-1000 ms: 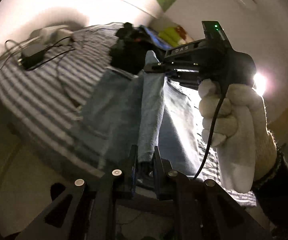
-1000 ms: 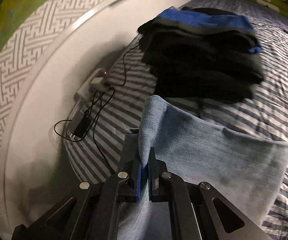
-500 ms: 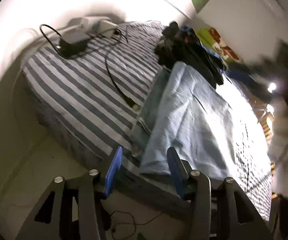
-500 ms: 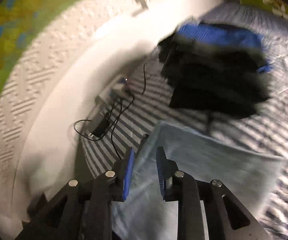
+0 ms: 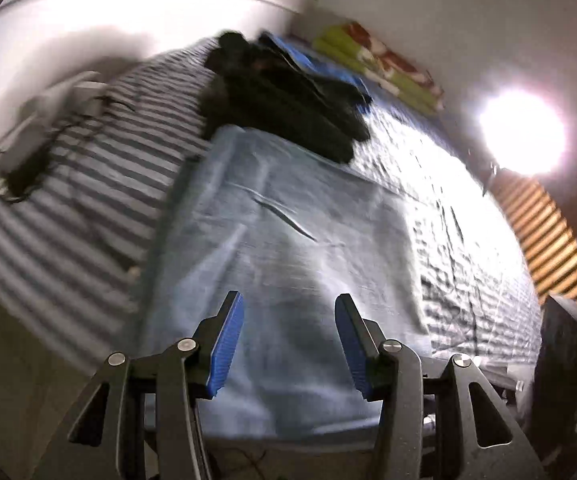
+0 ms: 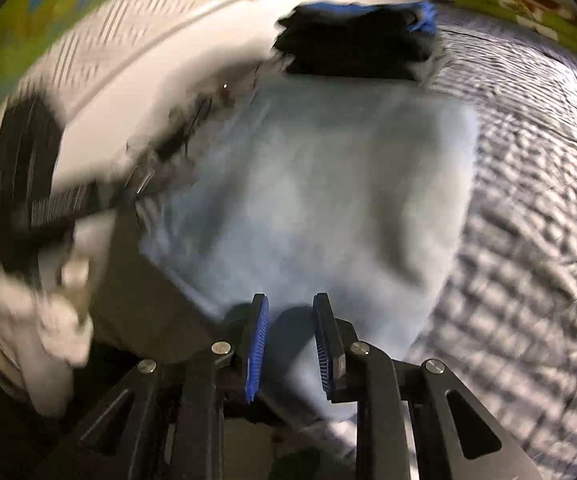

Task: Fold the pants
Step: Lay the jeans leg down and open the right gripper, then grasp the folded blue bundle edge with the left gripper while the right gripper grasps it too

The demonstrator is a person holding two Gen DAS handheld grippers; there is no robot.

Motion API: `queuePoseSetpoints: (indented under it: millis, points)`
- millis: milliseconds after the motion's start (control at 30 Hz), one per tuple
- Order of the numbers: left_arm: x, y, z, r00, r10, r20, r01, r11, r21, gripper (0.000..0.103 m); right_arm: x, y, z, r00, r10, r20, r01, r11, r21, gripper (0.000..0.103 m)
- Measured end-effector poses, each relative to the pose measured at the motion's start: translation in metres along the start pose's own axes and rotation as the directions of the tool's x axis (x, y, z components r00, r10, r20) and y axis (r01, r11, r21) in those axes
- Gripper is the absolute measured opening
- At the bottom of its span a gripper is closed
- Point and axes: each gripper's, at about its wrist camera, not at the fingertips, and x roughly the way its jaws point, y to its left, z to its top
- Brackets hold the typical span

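The light blue pants (image 5: 288,232) lie folded flat on the striped bed, also seen as a blurred blue rectangle, the pants (image 6: 328,200), in the right wrist view. My left gripper (image 5: 288,340) hangs open above their near edge, nothing between its blue pads. My right gripper (image 6: 290,344) is open too, over the near end of the pants, holding nothing. At the left of the right wrist view a gloved hand (image 6: 40,320) holds the other gripper's black body, blurred by motion.
A pile of dark clothes with a blue one (image 5: 288,96) lies just beyond the pants. A power strip with cables (image 5: 40,136) rests on the striped bedspread (image 5: 68,220) at left. A bright lamp (image 5: 522,132) glares at right. A green patterned pillow (image 5: 380,64) lies by the wall.
Both grippers let go of the pants, opened and drew back. The held fold dropped and the pants now lie flat. Both views swung, with strong blur.
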Motion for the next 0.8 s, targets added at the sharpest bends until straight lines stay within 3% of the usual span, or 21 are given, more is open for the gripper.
queuePoseSetpoints:
  millis: [67, 100, 133, 200, 267, 367, 500, 567, 667, 700, 800]
  points:
    - [0.024, -0.010, -0.004, 0.987, 0.157, -0.023, -0.152, 0.977, 0.152, 0.051, 0.008, 0.011, -0.013, 0.999, -0.050, -0.006, 0.049, 0.997, -0.059, 0.021]
    - [0.034, -0.008, -0.007, 0.974, 0.222, -0.033, -0.212, 0.959, 0.189, 0.051, 0.007, 0.015, -0.015, 0.998, -0.066, 0.002, 0.066, 0.994, -0.092, 0.021]
    - [0.040, -0.001, -0.008, 0.969, 0.241, -0.048, -0.228, 0.955, 0.188, 0.053, 0.005, 0.017, -0.016, 0.998, -0.062, -0.008, 0.061, 0.992, -0.109, 0.021]
    - [0.033, 0.017, -0.005, 0.979, 0.191, -0.068, -0.185, 0.979, 0.085, 0.052, -0.004, 0.013, -0.013, 0.999, -0.006, -0.034, 0.002, 0.994, -0.112, 0.021]
    - [0.017, 0.024, 0.001, 0.980, 0.193, -0.052, -0.191, 0.981, 0.042, 0.051, -0.023, 0.005, -0.008, 0.999, 0.036, -0.021, -0.039, 0.992, -0.121, 0.021]
    - [-0.006, 0.015, 0.008, 0.977, 0.213, -0.007, -0.212, 0.974, 0.081, 0.051, -0.048, -0.007, 0.004, 0.999, -0.002, 0.045, 0.008, 0.990, -0.144, 0.021]
    - [-0.011, -0.013, 0.015, 0.985, 0.169, 0.019, -0.170, 0.975, 0.145, 0.051, -0.061, -0.033, 0.026, 0.979, -0.106, 0.176, 0.120, 0.990, -0.076, 0.037]
    - [-0.001, -0.037, 0.014, 0.990, 0.143, 0.007, -0.141, 0.963, 0.230, 0.051, -0.059, -0.046, 0.036, 0.968, -0.137, 0.212, 0.143, 0.990, -0.014, 0.040]
    - [0.024, -0.049, 0.016, 0.982, 0.186, -0.008, -0.176, 0.941, 0.289, 0.051, -0.041, -0.064, 0.049, 0.971, -0.165, 0.174, 0.156, 0.986, 0.064, 0.042]
    - [0.033, -0.047, 0.019, 0.982, 0.190, -0.019, -0.177, 0.944, 0.277, 0.052, -0.033, -0.074, 0.052, 0.974, -0.171, 0.147, 0.157, 0.982, 0.104, 0.042]
    - [0.050, -0.026, 0.031, 0.975, 0.218, -0.047, -0.205, 0.958, 0.201, 0.065, -0.014, -0.099, 0.054, 0.987, -0.137, 0.079, 0.118, 0.971, 0.209, 0.049]
